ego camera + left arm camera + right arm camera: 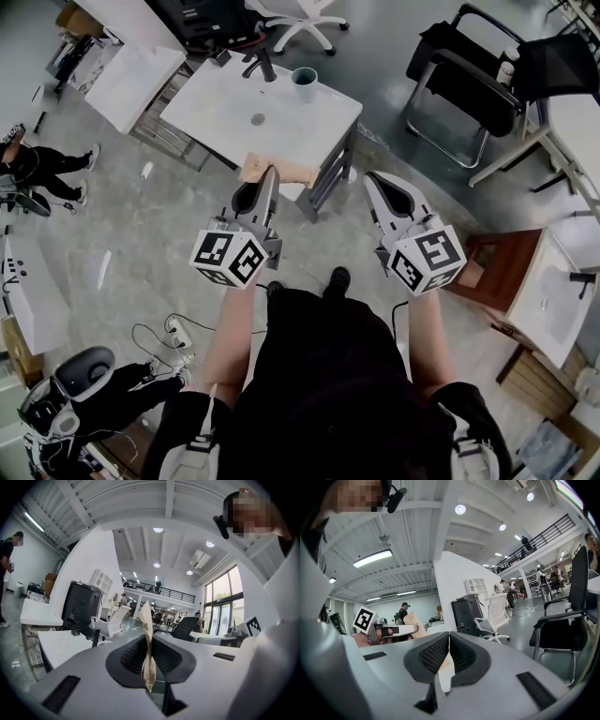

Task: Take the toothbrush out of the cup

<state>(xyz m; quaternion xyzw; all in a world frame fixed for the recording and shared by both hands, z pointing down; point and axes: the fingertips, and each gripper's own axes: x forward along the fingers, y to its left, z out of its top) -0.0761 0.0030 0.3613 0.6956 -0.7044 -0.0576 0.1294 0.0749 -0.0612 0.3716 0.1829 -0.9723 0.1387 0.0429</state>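
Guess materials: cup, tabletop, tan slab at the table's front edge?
Cup: grey-blue, matte; plastic or ceramic, too small to tell. Tabletop: smooth uniform white with a drain hole; likely ceramic or solid-surface. Slab: tan, unpainted look; probably wood.

White on the table (225, 112) at twelve o'clock; pale blue-grey on the cup (304, 82) there. Tan on the board (298, 173) under the table. Black on the chair (469, 80) at two o'clock. Mottled grey across the floor (159, 216). Light grey with black pads on the left gripper (273, 171) and right gripper (370, 178); black-and-white square markers on their cubes (230, 258). Reddish brown on the cabinet (502, 267) at three o'clock, white on its sink (548, 300). Black on the person's clothes (319, 375) at six o'clock.
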